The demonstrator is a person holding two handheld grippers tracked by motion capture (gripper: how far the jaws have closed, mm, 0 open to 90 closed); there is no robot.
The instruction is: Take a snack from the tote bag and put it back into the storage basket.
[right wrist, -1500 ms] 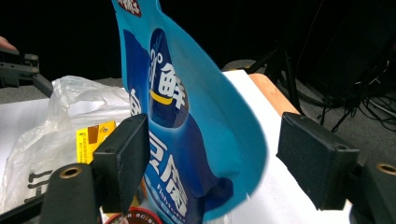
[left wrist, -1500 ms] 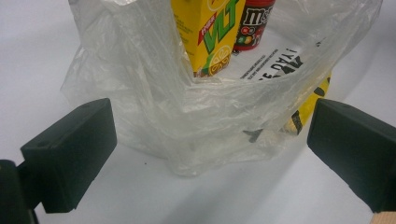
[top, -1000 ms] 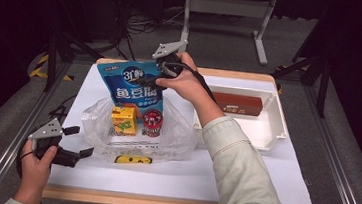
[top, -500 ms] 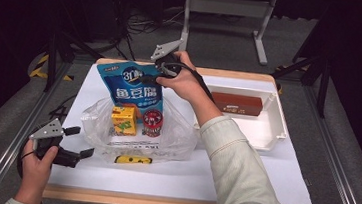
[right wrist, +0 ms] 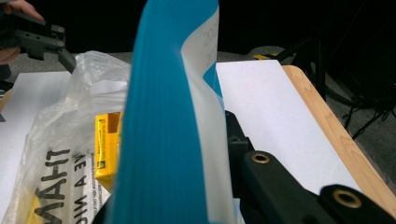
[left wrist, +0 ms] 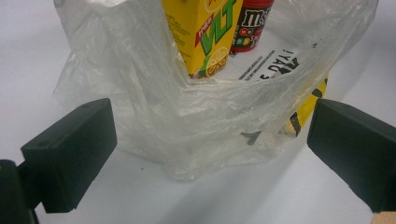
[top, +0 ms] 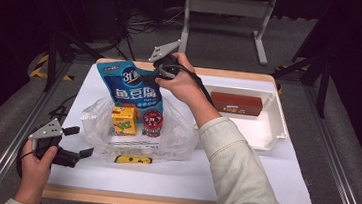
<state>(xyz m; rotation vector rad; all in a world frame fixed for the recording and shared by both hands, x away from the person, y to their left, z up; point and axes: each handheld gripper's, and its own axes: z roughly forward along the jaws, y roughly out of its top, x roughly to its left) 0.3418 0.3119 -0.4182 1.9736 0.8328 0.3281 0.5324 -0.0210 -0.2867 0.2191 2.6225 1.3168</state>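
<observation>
Looking down, high view: my right gripper (top: pixel 158 70) is clamped on the top edge of the blue pouch (top: pixel 131 88), which stands upright at the far side of the white mat (top: pixel 243 168), its foot in the mouth of the clear plastic bag (top: pixel 136 128).
Bag contents: a yellow juice carton (top: pixel 123 119) and a red candy tub (top: pixel 152 123) stand side by side inside, just in front of the pouch.
Left gripper (top: pixel 75 142): jaws apart, low at the near left corner, just beside the bag's near left edge, not touching it.
Open room: bare mat to the near right; the white tray (top: pixel 271 136) with a brown box (top: pixel 236 103) sits to the right, well apart from the bag.
Left gripper view: both pads (left wrist: pixel 70 149) are wide apart, framing the bag's crumpled near edge (left wrist: pixel 210 135); the carton (left wrist: pixel 205 37) and tub (left wrist: pixel 252 23) show through the film.
Right gripper view: the pouch (right wrist: pixel 163 140) rises edge-on straight from my jaws; bag (right wrist: pixel 60 140) and carton (right wrist: pixel 106 144) lie on one side, bare mat and the table's wooden edge (right wrist: pixel 327 121) on the other.
Change since a second ago: the pouch and right hand have shifted only slightly; the left gripper has stayed put, and so have the bag and tray.
</observation>
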